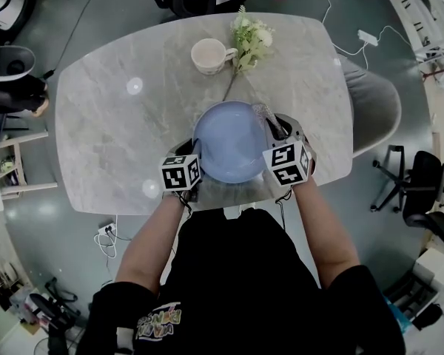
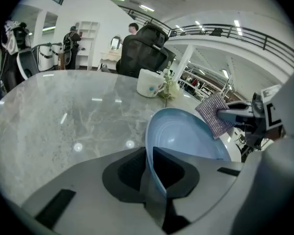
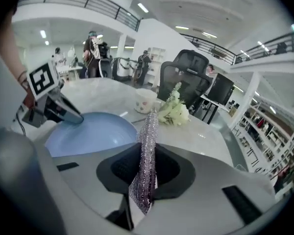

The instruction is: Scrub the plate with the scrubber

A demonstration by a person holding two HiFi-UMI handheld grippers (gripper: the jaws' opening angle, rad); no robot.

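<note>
Table (image 1: pixel 118 124) in centre, person (image 1: pixel 244 272) at its near edge. Plate (image 1: pixel 229 143) on the near half of the table, close to that edge, directly before the person. Left gripper (image 1: pixel 195 152) at the plate's left rim, rim between its jaws. Right gripper (image 1: pixel 272 128) at the plate's right rim, scrubber (image 1: pixel 265 113) between its jaws and standing up out of them over the rim; contact with the plate not clear. Mug (image 1: pixel 209 55) behind the plate, near the far edge. Flower sprig (image 1: pixel 250 41) just right of the mug, stem running toward the plate. Chair (image 1: pixel 374 102) off the table's right side.
</note>
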